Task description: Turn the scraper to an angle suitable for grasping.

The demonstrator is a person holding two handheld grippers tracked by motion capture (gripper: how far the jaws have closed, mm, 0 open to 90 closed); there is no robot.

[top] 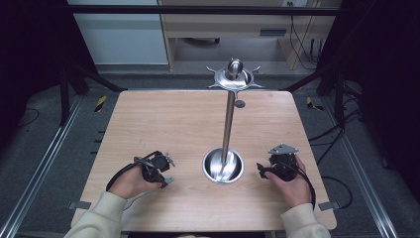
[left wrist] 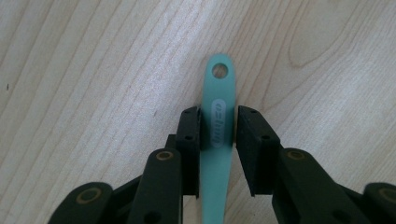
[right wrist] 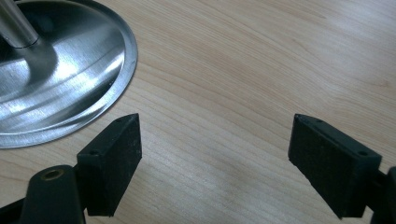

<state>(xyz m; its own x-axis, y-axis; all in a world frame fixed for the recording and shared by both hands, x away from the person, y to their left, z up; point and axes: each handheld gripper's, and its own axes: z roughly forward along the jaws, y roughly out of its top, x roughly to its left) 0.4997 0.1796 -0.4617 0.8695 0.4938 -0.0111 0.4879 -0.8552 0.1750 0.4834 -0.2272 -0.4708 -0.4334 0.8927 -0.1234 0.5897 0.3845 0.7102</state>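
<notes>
L tool (left wrist: 218, 128) sits low over the wood counter (left wrist: 93, 70), jaws narrowed around a mint-green handle (left wrist: 219, 107) w/ a hanging hole at its far end; left pad touches it, right pad just beside, a thin gap showing. Handle lies flat on the counter. R tool (right wrist: 215, 154) is spread wide, nothing between, just beside the steel stand's base (right wrist: 70, 79).
</notes>
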